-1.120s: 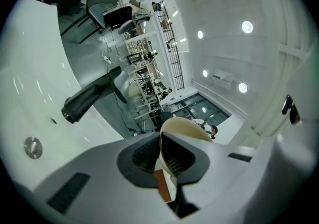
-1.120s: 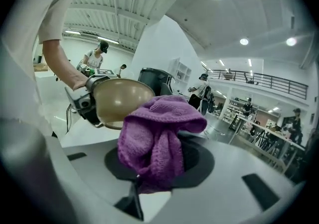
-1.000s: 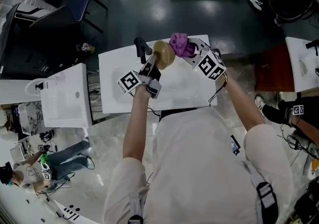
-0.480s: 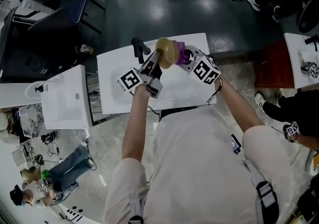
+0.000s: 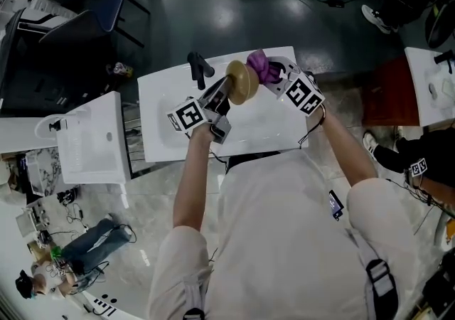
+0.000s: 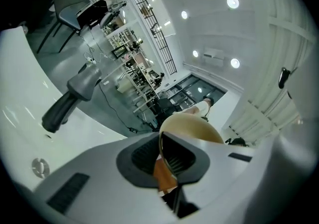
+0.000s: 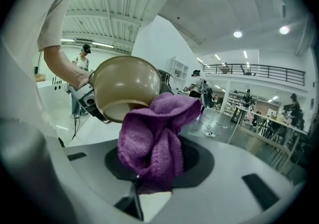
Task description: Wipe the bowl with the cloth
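A tan bowl [image 5: 242, 81] is held up above the white table [image 5: 163, 109], tilted on its side. My left gripper [image 5: 222, 92] is shut on the bowl's rim [image 6: 164, 156], which runs between its jaws. A purple cloth [image 5: 259, 65] is bunched in my right gripper [image 5: 272, 72], which is shut on it. In the right gripper view the cloth [image 7: 154, 138] lies against the outside of the bowl [image 7: 124, 86], near its rim. The bowl's inside is hidden from that view.
A dark handle-shaped tool [image 5: 200, 67] lies on the table's far side, also seen as a dark tool [image 6: 72, 96] in the left gripper view. A second white table [image 5: 96, 137] stands at the left. People and cables are on the floor around.
The cloth has shifted from behind the bowl to its right side, and my right gripper has moved slightly right and away. The bowl stays held at about the same place.
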`<state>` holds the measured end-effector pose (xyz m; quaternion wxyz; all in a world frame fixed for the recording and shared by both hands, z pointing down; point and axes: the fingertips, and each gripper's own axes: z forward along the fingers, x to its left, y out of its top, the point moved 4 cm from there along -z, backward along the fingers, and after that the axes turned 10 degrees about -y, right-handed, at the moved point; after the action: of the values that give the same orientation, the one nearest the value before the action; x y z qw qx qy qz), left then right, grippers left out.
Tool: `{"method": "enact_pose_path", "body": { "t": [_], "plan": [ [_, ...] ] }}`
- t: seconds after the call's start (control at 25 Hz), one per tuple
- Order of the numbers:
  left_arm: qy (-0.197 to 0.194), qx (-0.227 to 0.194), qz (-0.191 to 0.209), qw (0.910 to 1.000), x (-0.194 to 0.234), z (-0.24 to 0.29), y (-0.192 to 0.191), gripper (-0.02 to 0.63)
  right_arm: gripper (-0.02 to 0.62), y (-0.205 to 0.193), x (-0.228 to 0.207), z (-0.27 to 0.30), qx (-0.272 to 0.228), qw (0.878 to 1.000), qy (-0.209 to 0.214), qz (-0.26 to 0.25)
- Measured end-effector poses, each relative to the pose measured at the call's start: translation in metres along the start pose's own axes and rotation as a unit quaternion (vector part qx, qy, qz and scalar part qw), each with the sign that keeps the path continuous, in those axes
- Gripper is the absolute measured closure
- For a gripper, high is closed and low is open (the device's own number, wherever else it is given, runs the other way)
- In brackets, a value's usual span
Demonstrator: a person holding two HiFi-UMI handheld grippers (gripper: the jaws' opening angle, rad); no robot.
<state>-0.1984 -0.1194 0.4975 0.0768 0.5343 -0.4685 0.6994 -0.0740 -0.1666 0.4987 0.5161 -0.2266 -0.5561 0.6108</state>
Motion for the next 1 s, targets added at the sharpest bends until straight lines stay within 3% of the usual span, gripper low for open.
{"method": "enact_pose_path", "body": {
  "t": [0.32, 0.56, 0.72, 0.8, 1.0],
  "plan": [
    [0.063, -0.020, 0.036, 0.9972, 0.023, -0.010, 0.015, 0.583, 0.476, -0.003, 0.012, -0.008, 0.010, 1.000, 0.008, -0.017],
    [0.144, -0.036, 0.107, 0.9832, 0.030, -0.016, 0.027, 0.583, 0.476, -0.002, 0.046, -0.022, 0.007, 0.997, 0.076, 0.001],
    [0.209, -0.020, 0.184, 0.9601, 0.034, -0.017, 0.036, 0.588, 0.475, 0.009, 0.068, -0.027, -0.005, 0.991, 0.131, 0.037],
    [0.231, -0.001, 0.232, 0.9447, 0.031, -0.014, 0.036, 0.588, 0.475, 0.014, 0.071, -0.022, 0.006, 0.989, 0.137, 0.052],
    [0.275, 0.056, 0.361, 0.8891, 0.018, 0.003, 0.029, 0.586, 0.474, 0.001, 0.063, 0.004, 0.115, 0.987, 0.108, 0.018]
  ]
}}
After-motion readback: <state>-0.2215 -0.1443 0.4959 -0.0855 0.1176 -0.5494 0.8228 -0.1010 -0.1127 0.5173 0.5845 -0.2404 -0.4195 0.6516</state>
